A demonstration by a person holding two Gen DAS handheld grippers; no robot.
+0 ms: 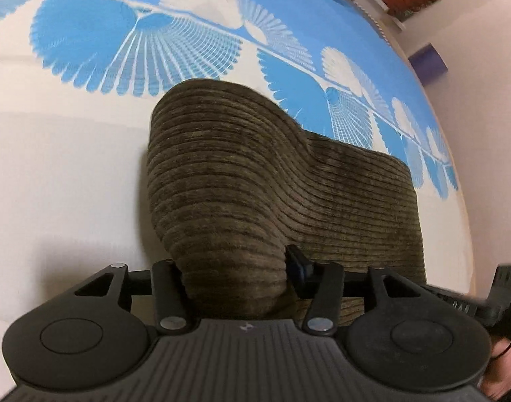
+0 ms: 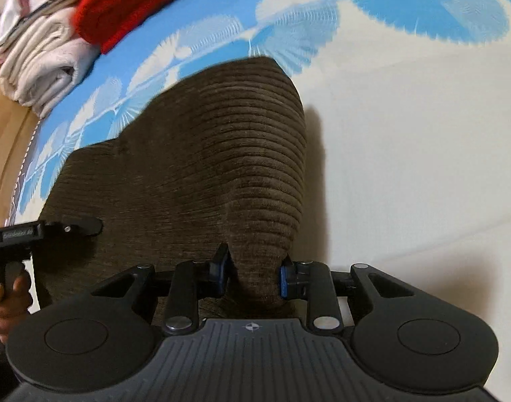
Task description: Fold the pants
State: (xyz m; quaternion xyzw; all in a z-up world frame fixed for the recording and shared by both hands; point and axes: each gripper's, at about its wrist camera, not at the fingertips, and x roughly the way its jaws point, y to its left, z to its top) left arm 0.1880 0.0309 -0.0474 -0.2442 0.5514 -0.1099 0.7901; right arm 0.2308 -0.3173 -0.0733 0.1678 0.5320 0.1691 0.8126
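Already folded into a thick pad, the brown ribbed corduroy pants [image 1: 255, 181], lying on the blue-and-white patterned bed sheet [image 1: 54, 167]. Near corners lifted: left tongs [image 1: 235, 274] and right tongs [image 2: 253, 274] each pinching a bunch of cloth. Probably one last fold left. Much free sheet ahead; white folded linen [image 2: 37, 63] and red cloth [image 2: 131, 3] at the far edge.

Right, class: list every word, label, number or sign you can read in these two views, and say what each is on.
No readable text.
Left gripper: a small label on its body, too blurred to read.
Right gripper: a small round cross-mark emblem, no letters.
Left gripper body, left wrist view: a tiny mark, unreadable.
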